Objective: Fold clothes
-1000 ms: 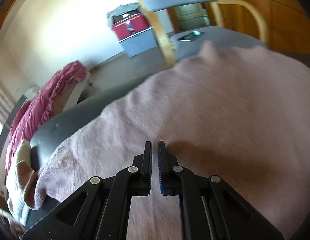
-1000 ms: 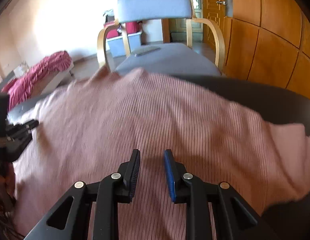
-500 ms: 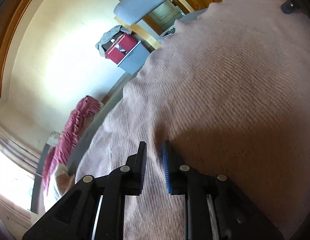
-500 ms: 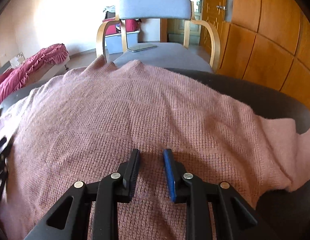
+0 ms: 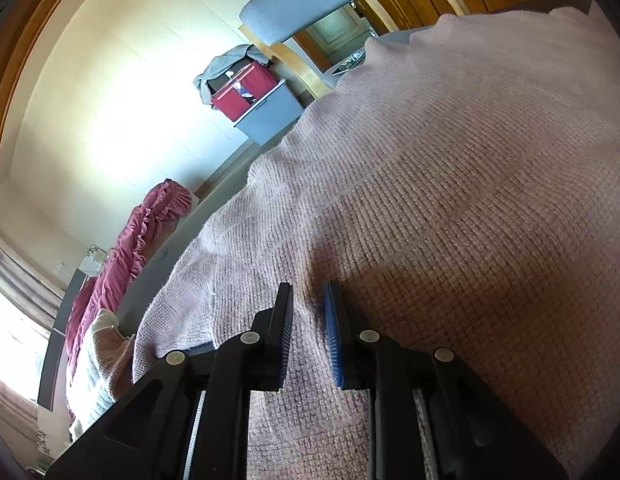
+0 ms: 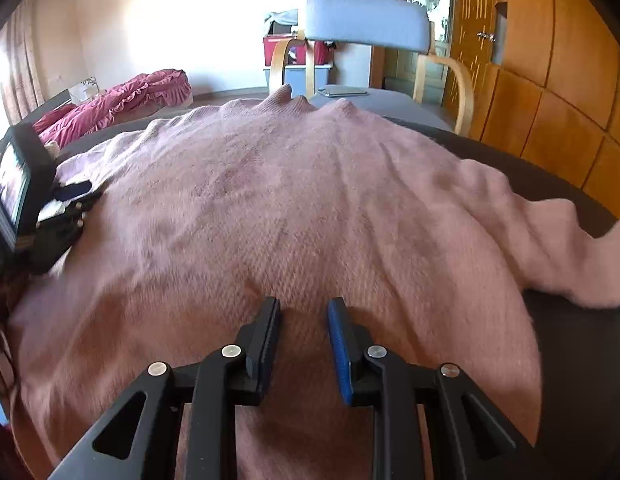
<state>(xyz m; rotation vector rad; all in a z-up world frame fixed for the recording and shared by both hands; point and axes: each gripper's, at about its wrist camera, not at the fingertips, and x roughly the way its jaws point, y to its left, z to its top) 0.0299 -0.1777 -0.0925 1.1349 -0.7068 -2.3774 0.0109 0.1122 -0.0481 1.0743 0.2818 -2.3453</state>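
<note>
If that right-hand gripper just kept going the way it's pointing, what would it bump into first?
Most likely the pink sweater spread on the dark table. The right gripper angles down at the knit close ahead, its jaws slightly apart and empty.

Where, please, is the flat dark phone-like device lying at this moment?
In the right wrist view, the flat dark device lies on the grey seat of the wooden-armed chair, just beyond the far edge of the pink knitted sweater.
</note>
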